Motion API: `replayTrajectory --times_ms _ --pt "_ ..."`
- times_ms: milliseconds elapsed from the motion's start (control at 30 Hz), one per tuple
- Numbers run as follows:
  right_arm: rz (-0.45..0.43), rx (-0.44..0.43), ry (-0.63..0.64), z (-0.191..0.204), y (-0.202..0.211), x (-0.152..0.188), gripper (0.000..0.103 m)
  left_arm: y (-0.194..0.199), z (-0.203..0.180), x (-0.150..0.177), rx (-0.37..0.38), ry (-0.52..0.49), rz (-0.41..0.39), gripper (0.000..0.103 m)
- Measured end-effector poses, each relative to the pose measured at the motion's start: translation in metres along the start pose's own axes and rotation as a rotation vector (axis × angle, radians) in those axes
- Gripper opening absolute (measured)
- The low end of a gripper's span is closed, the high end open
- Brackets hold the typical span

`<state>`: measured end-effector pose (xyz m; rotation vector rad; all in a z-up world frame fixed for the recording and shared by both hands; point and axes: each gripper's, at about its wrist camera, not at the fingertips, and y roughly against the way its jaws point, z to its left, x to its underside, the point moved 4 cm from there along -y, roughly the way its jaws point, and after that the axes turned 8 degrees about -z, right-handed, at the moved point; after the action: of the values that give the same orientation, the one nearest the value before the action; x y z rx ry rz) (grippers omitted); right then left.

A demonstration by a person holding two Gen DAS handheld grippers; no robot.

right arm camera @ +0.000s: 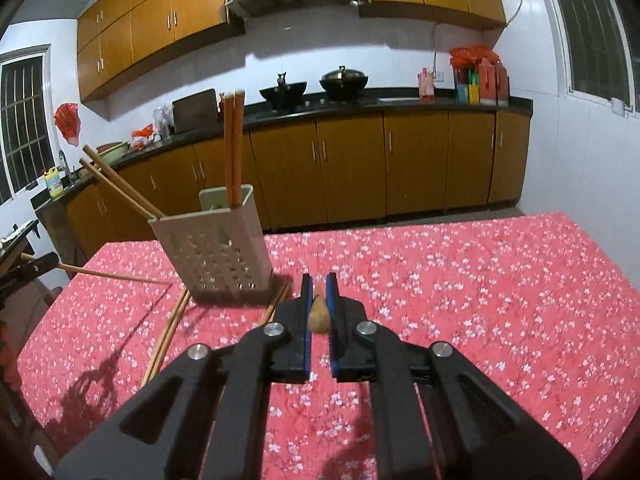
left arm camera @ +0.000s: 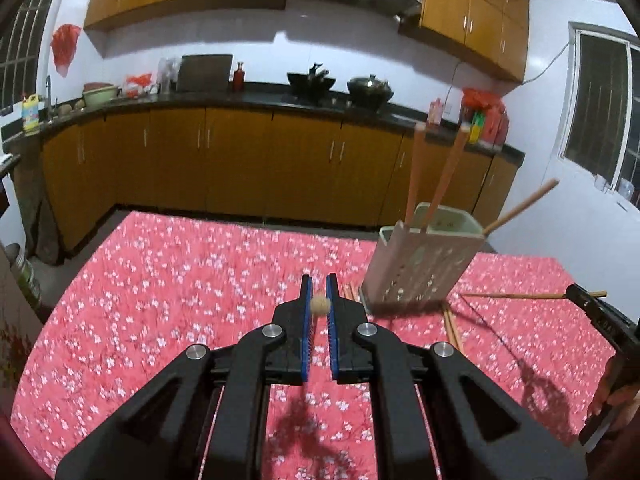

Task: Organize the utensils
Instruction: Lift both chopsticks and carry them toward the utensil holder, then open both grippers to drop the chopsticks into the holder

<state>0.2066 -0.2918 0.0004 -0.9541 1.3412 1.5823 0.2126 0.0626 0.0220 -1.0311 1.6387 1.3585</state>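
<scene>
A pale perforated utensil holder stands on the red floral tablecloth and holds several wooden chopsticks; it also shows in the right wrist view. My left gripper is shut on a chopstick, seen end-on between the blue pads, left of the holder. My right gripper is shut on a chopstick just right of the holder. In the left wrist view the right gripper's chopstick points toward the holder. Loose chopsticks lie on the cloth by the holder's base.
The table is covered in red floral cloth. Behind it run wooden kitchen cabinets and a dark counter with two woks, bottles and bags. Windows are on both side walls.
</scene>
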Motion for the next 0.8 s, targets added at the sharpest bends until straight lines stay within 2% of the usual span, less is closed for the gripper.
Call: replayTrajectory --times_ms 267,533,633,733,800 --pt "-0.062 -0.029 -0.005 0.003 0.016 -0.029 0.008 0.013 -0.01 -0.017 0.036 -0.008 -0.042 0.007" --pt "-0.129 -0.171 0.017 0.024 0.054 -0.088 0.008 0.036 -0.033 -0.051 0.113 -0.038 -0.101 0.007" --pt "-0.135 -0.173 0.104 0.037 0.066 -0.104 0.008 0.045 -0.046 -0.067 0.146 -0.056 -0.141 0.007" --pt "-0.183 -0.127 0.175 0.039 0.084 -0.12 0.008 0.05 -0.056 -0.077 0.162 -0.074 -0.177 0.007" --pt "-0.221 -0.086 0.172 0.032 0.091 -0.131 0.008 0.05 -0.061 -0.081 0.165 -0.085 -0.194 0.007"
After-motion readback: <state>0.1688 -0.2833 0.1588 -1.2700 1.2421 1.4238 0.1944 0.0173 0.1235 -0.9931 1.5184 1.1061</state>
